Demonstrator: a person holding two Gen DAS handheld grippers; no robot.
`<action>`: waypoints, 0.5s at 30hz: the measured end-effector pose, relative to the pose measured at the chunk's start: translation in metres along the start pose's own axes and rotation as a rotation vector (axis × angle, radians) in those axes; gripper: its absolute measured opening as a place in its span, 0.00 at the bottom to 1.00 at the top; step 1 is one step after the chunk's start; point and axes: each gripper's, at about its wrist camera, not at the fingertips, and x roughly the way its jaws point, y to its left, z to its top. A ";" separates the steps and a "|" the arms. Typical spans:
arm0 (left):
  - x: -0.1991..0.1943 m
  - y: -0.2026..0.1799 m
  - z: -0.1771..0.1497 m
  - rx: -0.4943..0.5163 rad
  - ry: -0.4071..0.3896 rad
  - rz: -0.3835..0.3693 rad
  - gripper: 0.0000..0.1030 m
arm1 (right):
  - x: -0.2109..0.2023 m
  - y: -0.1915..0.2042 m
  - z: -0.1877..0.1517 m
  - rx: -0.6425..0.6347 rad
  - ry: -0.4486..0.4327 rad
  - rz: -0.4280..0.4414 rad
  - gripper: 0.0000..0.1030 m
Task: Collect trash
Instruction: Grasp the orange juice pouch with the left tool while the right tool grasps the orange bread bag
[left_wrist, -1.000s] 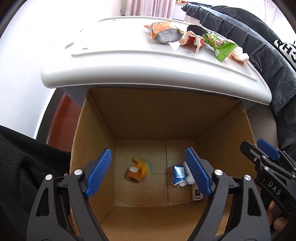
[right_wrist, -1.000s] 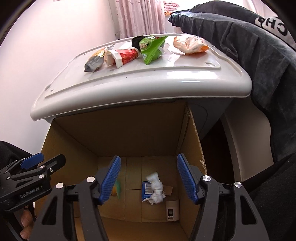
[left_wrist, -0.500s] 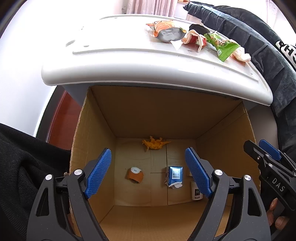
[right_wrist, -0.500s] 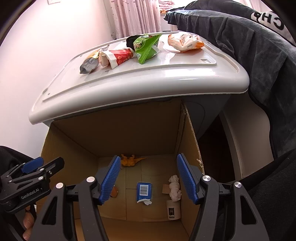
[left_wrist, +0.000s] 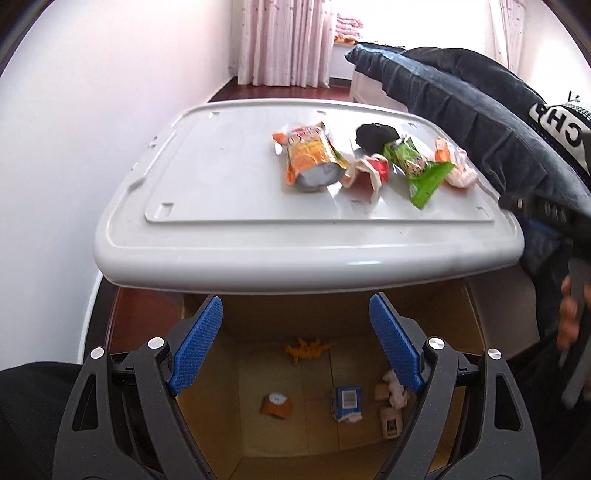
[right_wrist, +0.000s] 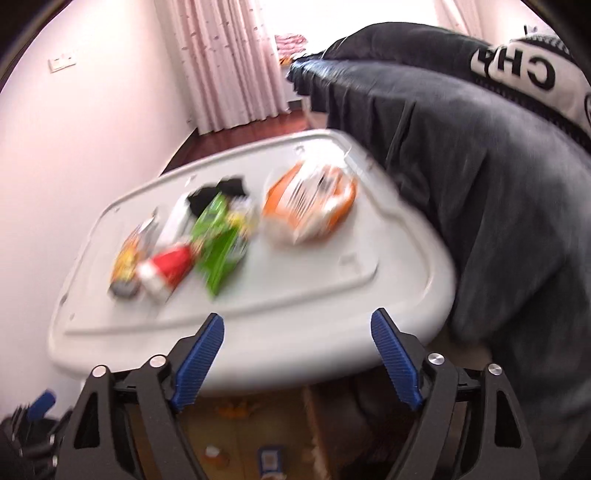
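The left gripper (left_wrist: 295, 347) hangs with its blue pads spread apart and nothing between them, over an open cardboard box (left_wrist: 207, 413) whose floor holds an orange scrap (left_wrist: 276, 404), a blue carton (left_wrist: 347, 400) and crumpled white paper (left_wrist: 397, 387). The right gripper (right_wrist: 297, 356), pads likewise spread and bare, faces the white lid (left_wrist: 221, 184) beyond. Toward the lid's far right corner lie an orange packet (left_wrist: 310, 158), a red wrapper (left_wrist: 371, 173), a green bag (left_wrist: 421, 170) and a black scrap (left_wrist: 375, 134).
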 end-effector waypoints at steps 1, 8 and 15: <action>0.003 0.001 0.000 -0.006 0.002 0.004 0.78 | 0.007 -0.002 0.012 0.008 0.000 -0.012 0.79; 0.019 0.011 -0.003 -0.066 0.068 -0.026 0.78 | 0.071 -0.007 0.083 0.139 0.067 -0.031 0.82; 0.021 0.009 -0.002 -0.078 0.075 -0.060 0.78 | 0.127 -0.002 0.116 0.207 0.204 -0.078 0.89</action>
